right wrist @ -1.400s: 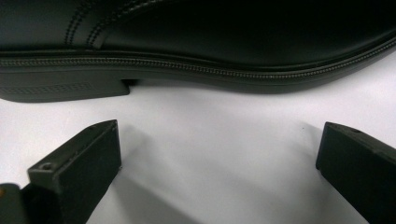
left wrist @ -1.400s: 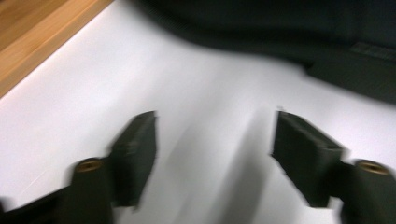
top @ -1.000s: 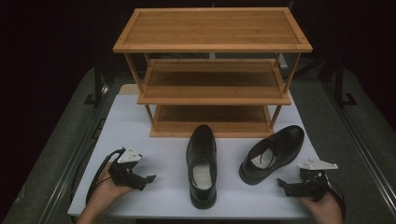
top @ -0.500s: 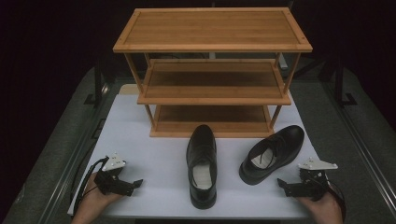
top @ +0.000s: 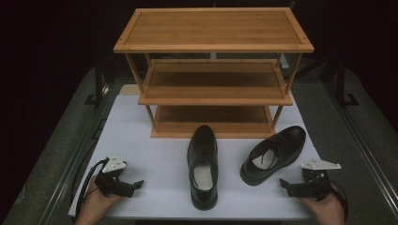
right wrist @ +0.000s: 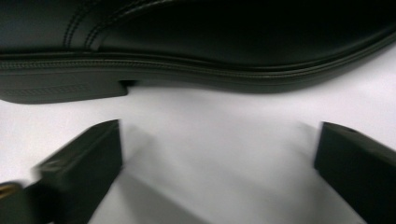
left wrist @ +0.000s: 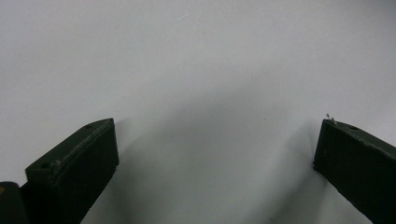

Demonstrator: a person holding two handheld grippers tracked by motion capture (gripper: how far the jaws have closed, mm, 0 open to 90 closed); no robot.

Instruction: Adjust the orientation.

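Two black leather dress shoes stand on the white table top (top: 155, 150). One shoe (top: 202, 164) points straight at the rack; the other shoe (top: 272, 152) lies angled to its right. My left gripper (top: 137, 183) rests open near the front left edge, well left of the first shoe, with bare white surface between its jaws (left wrist: 217, 140). My right gripper (top: 284, 184) sits open at the front right, just in front of the angled shoe. That shoe's sole and heel (right wrist: 196, 51) run across the right gripper view, a little beyond the open jaws (right wrist: 217, 144).
A three-shelf bamboo shoe rack (top: 213, 44) stands at the back of the white top, all its shelves bare. Dark floor and metal rails flank the table. Open white surface lies between the left gripper and the nearer shoe.
My left gripper drew back toward the front left edge of the table and settled there. The right gripper and both shoes kept their places.
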